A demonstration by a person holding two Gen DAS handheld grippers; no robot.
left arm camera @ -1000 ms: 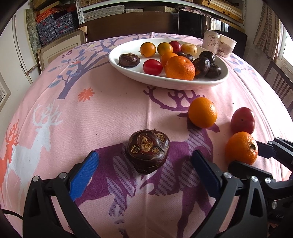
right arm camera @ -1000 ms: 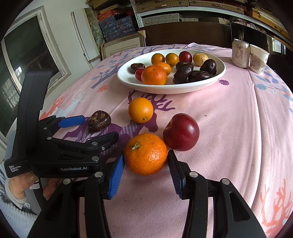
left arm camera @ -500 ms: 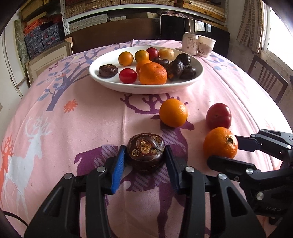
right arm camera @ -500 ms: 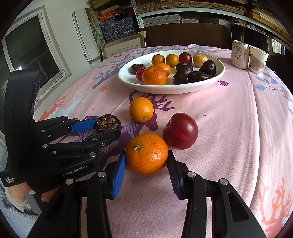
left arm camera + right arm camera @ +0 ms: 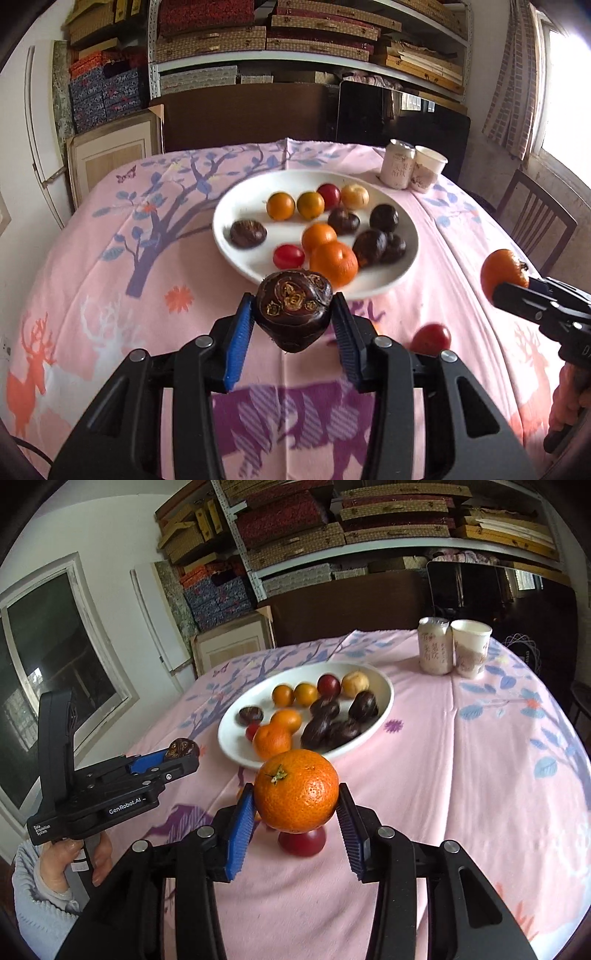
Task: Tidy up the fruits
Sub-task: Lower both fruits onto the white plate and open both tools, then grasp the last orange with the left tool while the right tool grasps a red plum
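The left gripper (image 5: 293, 319) is pinching a dark brown knobbly water chestnut (image 5: 293, 310), the right gripper (image 5: 295, 808) a round orange tangerine (image 5: 296, 790); the white oval ceramic plate (image 5: 236, 254) is lying just ahead, lower (nearer the left).

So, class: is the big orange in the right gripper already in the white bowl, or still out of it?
Out. The orange is clamped between the right gripper pads, short of the white bowl.

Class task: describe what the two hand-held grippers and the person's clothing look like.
Each hand-held gripper, the left and the right, is black plastic with silver screws and blue ribbed pads. White lettering marks the left one's body. The person wears a light grey knitted sleeve.
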